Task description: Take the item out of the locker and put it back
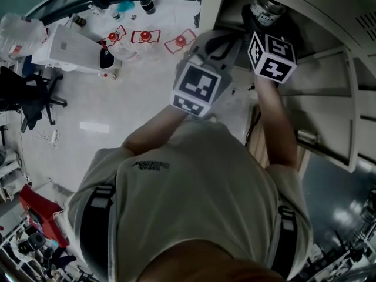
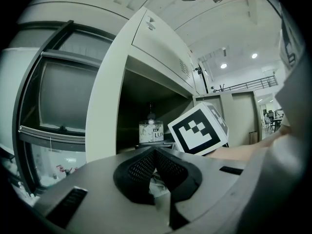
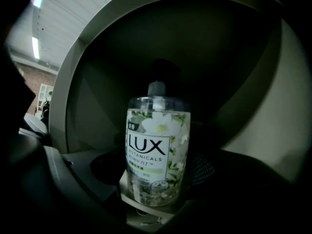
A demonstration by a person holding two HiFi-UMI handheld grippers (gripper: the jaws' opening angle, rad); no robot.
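Note:
A clear LUX soap bottle [image 3: 156,150] with a white flowered label and a pump top stands upright inside the dark upper locker compartment [image 1: 317,16]. My right gripper [image 3: 156,182] reaches into that compartment. Its jaws stand on either side of the bottle's lower half with the pads [image 3: 202,165] against its sides. In the head view the right gripper [image 1: 262,13] sits at the bottle [image 1: 269,7], its marker cube behind it. From the left gripper view the bottle [image 2: 150,130] shows deep in the locker. My left gripper [image 2: 155,152] is shut, held level just outside the opening, left of the right arm.
The locker's pale side post [image 2: 112,91] rises just left of the opening, with a dark window [image 2: 53,96] beyond it. Lower locker doors [image 1: 329,116] lie under the open compartment. On the floor behind are a white box [image 1: 70,49], red objects [image 1: 145,36] and a black chair [image 1: 26,96].

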